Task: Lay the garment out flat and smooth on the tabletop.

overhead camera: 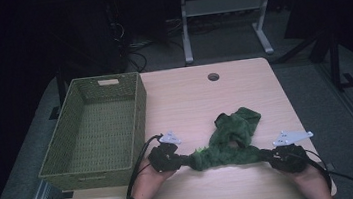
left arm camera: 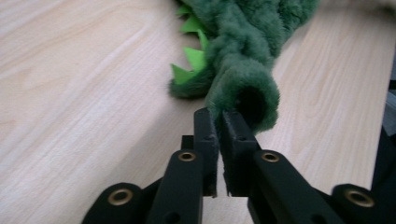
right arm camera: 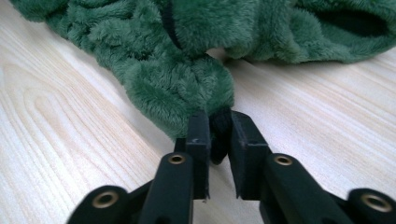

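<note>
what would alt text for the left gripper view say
The left gripper is shut on the rolled cuff of a fuzzy dark green garment with bright green felt spikes, lying on a light wood table.

Dark room, grey floor, white-legged desk

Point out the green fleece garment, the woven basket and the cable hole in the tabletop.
green fleece garment (overhead camera: pixel 230 143): high view, on its bunched middle.
woven basket (overhead camera: pixel 138 115): high view, on its right wall.
cable hole (overhead camera: pixel 213 77): high view, on its dark centre.
</note>
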`<state>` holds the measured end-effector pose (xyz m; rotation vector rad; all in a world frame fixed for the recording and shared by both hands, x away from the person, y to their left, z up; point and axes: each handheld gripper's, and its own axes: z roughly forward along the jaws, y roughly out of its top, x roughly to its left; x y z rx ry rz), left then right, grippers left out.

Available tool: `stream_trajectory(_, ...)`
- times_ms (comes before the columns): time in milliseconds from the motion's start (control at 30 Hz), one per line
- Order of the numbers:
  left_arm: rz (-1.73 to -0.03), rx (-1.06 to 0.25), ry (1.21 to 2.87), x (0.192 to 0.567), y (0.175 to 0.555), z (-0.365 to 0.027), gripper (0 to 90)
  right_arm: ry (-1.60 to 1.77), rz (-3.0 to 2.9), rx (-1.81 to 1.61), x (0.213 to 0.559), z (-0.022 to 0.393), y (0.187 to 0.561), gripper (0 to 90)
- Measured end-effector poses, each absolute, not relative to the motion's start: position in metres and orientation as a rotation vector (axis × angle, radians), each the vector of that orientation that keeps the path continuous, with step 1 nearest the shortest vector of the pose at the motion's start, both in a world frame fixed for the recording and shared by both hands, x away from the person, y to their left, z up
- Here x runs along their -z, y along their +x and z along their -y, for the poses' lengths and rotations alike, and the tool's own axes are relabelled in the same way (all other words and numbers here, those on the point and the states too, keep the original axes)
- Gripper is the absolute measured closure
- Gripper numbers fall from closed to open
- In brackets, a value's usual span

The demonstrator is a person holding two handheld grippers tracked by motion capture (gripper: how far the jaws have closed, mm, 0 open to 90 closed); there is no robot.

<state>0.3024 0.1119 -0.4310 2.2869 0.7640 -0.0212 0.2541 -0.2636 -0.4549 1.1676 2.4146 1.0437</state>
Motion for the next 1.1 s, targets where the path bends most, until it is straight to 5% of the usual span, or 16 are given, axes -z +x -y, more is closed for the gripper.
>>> stream_trajectory(133,-0.77,-0.014,2.219,0.416,0.302,-0.115,70.8,1.165,-2.39,-1.053,0.452,0.265,0.254,63.7)
stream_trajectory(233,-0.751,-0.033,2.182,0.402,0.298,-0.115,69.9,1.155,-2.357,-1.075,0.445,0.267,0.252,61.2)
stream_trajectory(300,-0.722,-0.028,2.174,0.395,0.295,-0.112,73.1,1.151,-2.345,-1.097,0.44,0.268,0.25,65.8)
stream_trajectory(400,-0.67,-0.016,2.196,0.392,0.291,-0.101,89.7,1.112,-2.371,-1.123,0.437,0.259,0.251,78.2)
stream_trajectory(633,-0.63,0.005,2.278,0.413,0.293,-0.072,89.9,1.073,-2.439,-1.093,0.442,0.244,0.26,89.2)
stream_trajectory(1100,-0.733,0.002,2.388,0.454,0.312,-0.079,89.9,1.104,-2.539,-0.981,0.464,0.236,0.272,90.0)
